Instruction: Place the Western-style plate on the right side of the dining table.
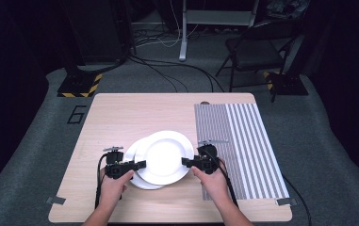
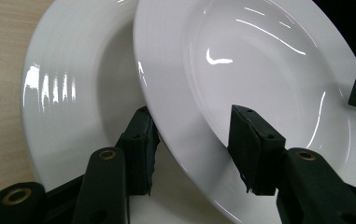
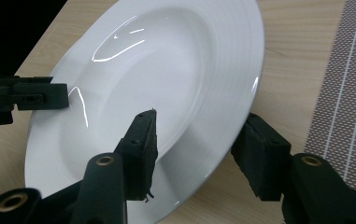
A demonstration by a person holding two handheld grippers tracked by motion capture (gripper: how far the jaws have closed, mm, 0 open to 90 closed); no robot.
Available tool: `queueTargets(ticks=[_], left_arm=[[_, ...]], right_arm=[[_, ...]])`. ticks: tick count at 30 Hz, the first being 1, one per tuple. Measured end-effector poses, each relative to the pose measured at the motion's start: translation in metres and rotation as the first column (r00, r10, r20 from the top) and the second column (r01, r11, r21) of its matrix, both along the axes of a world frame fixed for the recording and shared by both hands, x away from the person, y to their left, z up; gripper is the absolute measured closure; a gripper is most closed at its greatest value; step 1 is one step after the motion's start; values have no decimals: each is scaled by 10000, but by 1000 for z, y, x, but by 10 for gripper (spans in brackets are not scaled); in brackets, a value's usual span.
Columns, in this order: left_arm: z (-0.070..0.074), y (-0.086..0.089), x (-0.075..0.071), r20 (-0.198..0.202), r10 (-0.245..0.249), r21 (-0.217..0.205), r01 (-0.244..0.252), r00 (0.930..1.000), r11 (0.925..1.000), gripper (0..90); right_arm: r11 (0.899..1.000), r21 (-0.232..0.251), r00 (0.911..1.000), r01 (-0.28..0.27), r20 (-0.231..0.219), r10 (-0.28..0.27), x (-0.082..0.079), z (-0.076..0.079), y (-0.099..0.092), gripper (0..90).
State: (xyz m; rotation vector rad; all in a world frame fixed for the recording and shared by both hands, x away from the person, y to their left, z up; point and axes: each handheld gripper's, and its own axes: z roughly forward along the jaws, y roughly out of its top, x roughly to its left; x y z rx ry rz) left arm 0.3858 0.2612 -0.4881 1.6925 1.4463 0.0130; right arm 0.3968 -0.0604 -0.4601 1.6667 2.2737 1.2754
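upper white plate (image 1: 164, 157) lies at the near middle of the wooden table (image 1: 120, 117), overlapping a lower white plate (image 1: 137, 181) that juts out beneath it toward the person's left and near side; to the person's right a striped placemat (image 1: 243, 141) covers the table edge. left gripper (image 1: 137, 165) meets the upper plate at its left rim, right gripper (image 1: 186, 162) at its right rim, so the plate sits directly between the two, each about equally near. in the left gripper view the jaws straddle the rim of the upper plate (image 2: 241, 70), one finger (image 2: 140, 154) beneath it over the lower plate (image 2: 73, 93), the other finger (image 2: 252, 149) above, on the inner slope; whether the pads actually press cannot be told. in the right gripper view the jaws stand parted around the rim of the same plate (image 3: 166, 79), one finger (image 3: 140, 149) over the bowl and one finger (image 3: 259, 161) outside below the rim, with a visible gap, so this side reads as not gripping. the plate is round, without a long axis; the line joining the grippers runs across its width. judged from this, the coming move depends on both rims being clamped before the plate can be carried.
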Motion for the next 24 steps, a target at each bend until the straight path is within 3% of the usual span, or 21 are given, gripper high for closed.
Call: queueTargets(ticks=[9, 10, 14, 21, 24], left_arm=[[5, -4, -6, 198, 245, 162, -248, 9995, 9996, 526], [7, -5, -7, 256, 292, 190, -297, 9992, 9994, 530], [9, -5, -8, 424, 264, 216, -273, 9988, 9994, 530], [10, -6, -9, 451, 264, 571, -289, 9986, 9979, 530], [12, -6, -10, 602, 315, 471, -344, 9977, 9983, 530]], right_arm=[[9994, -342, 10000, 72, -32, -73, -3, 2, 4, 473], [9982, -601, 9999, 45, 116, -38, -3, 1, 6, 474], [9958, -905, 9992, 162, 383, -128, -5, 2, 8, 485], [9934, -1144, 9986, 101, 526, -41, -6, 0, 11, 485], [9943, -1056, 9988, 117, 484, -66, -6, 0, 11, 485]])
